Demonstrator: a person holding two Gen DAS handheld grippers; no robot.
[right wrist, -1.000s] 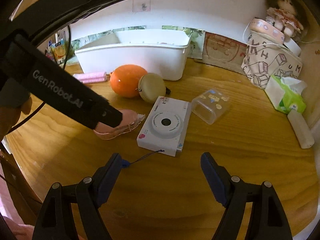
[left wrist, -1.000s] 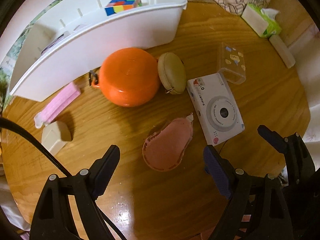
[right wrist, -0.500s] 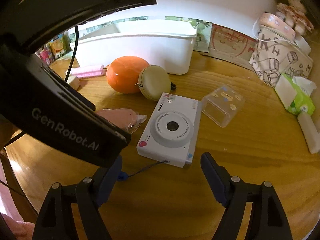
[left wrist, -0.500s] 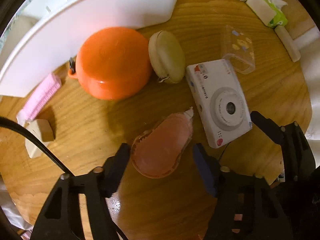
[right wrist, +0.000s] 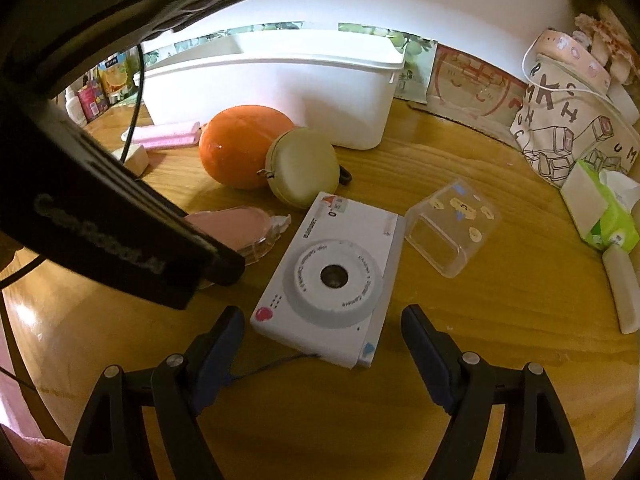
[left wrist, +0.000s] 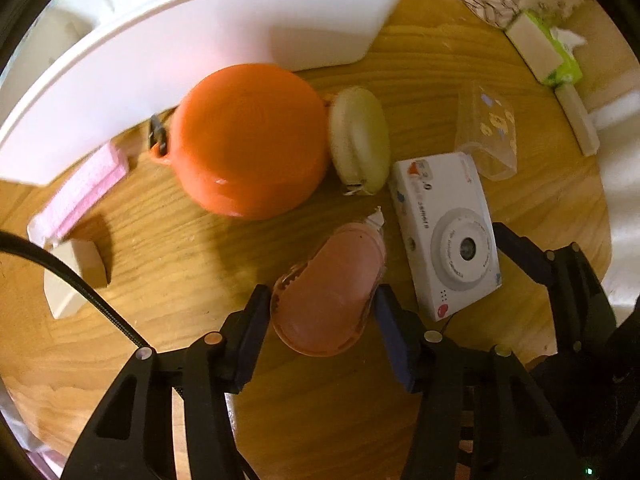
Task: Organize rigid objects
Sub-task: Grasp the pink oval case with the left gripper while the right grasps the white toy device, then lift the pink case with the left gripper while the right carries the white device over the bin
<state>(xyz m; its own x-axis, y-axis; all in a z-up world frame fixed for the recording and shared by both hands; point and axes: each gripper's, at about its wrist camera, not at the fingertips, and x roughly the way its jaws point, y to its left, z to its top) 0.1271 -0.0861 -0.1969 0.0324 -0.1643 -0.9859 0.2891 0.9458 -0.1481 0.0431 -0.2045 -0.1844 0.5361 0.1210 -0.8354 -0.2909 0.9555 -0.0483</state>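
Left gripper (left wrist: 320, 312): jaws clasping the wide end of the pink tape dispenser (left wrist: 332, 296).
Dispenser: flat on worktop (left wrist: 168, 240), long axis and white tip toward the white bin (left wrist: 200, 40).
Right gripper (right wrist: 322, 344): jaws spread, straddling the white camera (right wrist: 332, 276).

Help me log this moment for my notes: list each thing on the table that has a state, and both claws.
left claw: closed on the pink tape dispenser, fingers touching both sides
right claw: open, holding nothing
white camera: flat, lens up
clear box: tipped on its side, empty
white bin: upright, open top
beige round case: propped on edge against orange case
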